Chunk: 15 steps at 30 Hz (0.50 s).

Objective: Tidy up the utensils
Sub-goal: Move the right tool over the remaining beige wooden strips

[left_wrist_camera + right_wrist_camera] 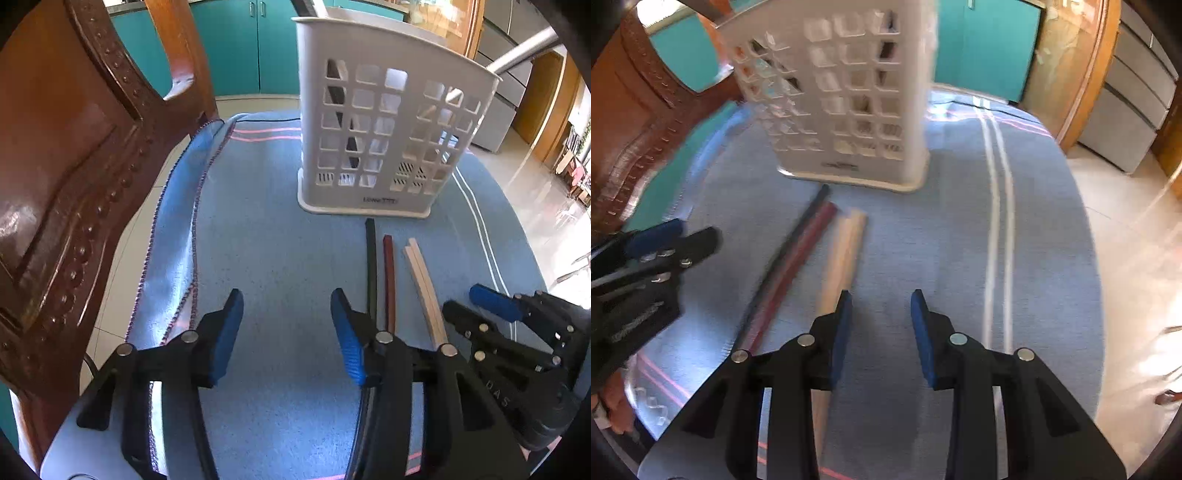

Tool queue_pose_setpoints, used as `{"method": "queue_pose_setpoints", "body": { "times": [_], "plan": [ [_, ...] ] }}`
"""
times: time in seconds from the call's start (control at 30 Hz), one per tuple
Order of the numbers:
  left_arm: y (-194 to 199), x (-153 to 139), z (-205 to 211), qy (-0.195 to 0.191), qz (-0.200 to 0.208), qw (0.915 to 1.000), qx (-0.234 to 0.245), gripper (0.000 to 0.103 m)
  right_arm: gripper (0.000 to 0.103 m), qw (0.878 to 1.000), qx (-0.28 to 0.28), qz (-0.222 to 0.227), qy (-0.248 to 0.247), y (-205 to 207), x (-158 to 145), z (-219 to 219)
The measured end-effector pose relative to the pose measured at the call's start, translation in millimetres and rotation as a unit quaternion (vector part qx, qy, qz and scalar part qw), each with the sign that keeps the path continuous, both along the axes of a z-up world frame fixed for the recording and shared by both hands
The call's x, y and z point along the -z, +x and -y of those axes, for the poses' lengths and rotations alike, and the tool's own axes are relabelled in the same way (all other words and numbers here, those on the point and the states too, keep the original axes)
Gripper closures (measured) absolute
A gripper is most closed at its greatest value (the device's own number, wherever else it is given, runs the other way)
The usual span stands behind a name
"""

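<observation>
- While both my claws hang over it, the blue cloth (280, 236) is the biggest thing here, spread flat over the table and rumpled along its left edge, beside a carved wooden chair (74, 177).
- Next in size is the white slotted utensil holder (384, 122), upright on the cloth at the far side; through its holes I can make out a dark stick and some pale ones already inside, and a metal handle pokes out at its top right.
- My left gripper (286, 332) has its jaws about half wide, nothing between the pads, and sits just left of the chopsticks.
- My right gripper (881, 332) has its jaws at a narrower gap, also empty; its left pad is just beside the pale pair.
- Smallest are the chopsticks on the cloth just in front of the holder, side by side: 1 black chopstick (370, 266), 1 dark red chopstick (389, 280), and 2 pale wooden chopsticks (424, 291) touching each other.
- I judge all 4 to be light, stiff and thin; the lacquered black and red ones look smooth and likely to slip or roll, the bare wood less so.
- I would pinch each across its width near the middle so it stays balanced, then tip it upright to drop into a compartment.
</observation>
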<state>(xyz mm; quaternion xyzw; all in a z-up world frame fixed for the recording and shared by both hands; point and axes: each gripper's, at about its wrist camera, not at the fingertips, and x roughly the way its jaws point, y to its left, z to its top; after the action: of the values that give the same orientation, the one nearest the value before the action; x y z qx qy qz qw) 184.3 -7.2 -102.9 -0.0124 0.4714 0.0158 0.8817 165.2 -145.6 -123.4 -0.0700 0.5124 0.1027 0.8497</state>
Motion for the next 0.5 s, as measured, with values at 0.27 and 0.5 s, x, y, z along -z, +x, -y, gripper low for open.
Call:
{"method": "queue_pose_setpoints", "body": {
  "times": [0.27,0.5],
  "plan": [
    [3.9,2.4,-6.4,0.013,-0.008,0.9997,-0.017,0.045,0.070,0.998,-0.011,0.017,0.052,-3.3,-9.3,-0.2],
    [10.3,7.3,-9.6,0.017,-0.016,0.9995,-0.020,0.045,0.069,0.999,-0.028,-0.001,0.037,-6.3,2.7,-11.7]
  ]
}}
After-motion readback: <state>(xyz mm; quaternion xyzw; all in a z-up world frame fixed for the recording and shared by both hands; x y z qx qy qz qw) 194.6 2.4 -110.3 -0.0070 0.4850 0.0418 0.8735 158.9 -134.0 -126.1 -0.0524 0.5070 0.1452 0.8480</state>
